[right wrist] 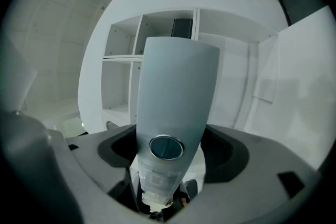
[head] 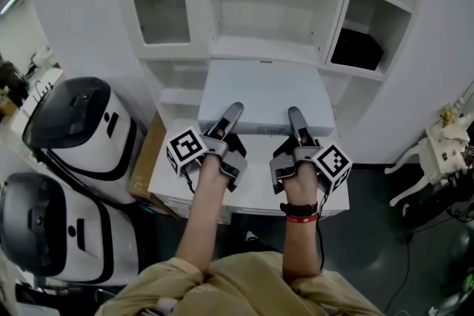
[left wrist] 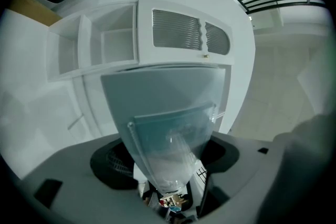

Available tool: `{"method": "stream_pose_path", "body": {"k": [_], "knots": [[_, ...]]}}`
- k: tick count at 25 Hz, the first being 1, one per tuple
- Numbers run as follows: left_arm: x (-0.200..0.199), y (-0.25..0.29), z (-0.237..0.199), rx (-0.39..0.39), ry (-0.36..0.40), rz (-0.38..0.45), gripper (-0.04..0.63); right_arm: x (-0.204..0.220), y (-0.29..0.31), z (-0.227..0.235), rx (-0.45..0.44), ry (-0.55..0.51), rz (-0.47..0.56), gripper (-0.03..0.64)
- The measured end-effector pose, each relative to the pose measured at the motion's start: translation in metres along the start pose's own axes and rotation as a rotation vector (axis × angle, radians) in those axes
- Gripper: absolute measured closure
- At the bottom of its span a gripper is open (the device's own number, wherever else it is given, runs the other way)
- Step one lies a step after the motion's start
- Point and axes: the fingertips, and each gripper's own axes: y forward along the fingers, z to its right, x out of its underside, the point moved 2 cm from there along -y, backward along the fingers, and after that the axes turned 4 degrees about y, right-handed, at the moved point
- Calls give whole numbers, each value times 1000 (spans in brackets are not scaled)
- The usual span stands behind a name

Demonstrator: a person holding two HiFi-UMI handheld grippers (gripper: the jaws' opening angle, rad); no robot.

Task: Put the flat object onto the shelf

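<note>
The flat object (head: 265, 94) is a wide, thin white box held level in front of the white shelf unit (head: 266, 48), its far edge near the unit's middle ledge. My left gripper (head: 231, 115) is shut on its near edge at the left, and my right gripper (head: 295, 118) is shut on the same edge at the right. In the left gripper view the flat object (left wrist: 168, 97) runs forward from the jaws and bears a clear plastic pocket. In the right gripper view the flat object (right wrist: 176, 92) shows a round dark ring near the jaws.
A low white table (head: 252, 196) lies under the hands. A black box (head: 357, 48) sits in a right-hand compartment of the shelf unit. Two white machines with black tops (head: 78, 122) stand at the left beside a cardboard box (head: 147, 159). White ornate furniture (head: 437, 152) is at the right.
</note>
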Motion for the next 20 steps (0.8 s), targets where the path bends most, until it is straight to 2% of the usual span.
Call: {"method": "stream_pose_path", "body": {"k": [10,20], "knots": [[-14,32,9,50,-32,12,259,-17,27,-14,-35,8,6,263],[-29,61,9,51,2,14,259,-32,54,-14,-37,28,-11,265]]}}
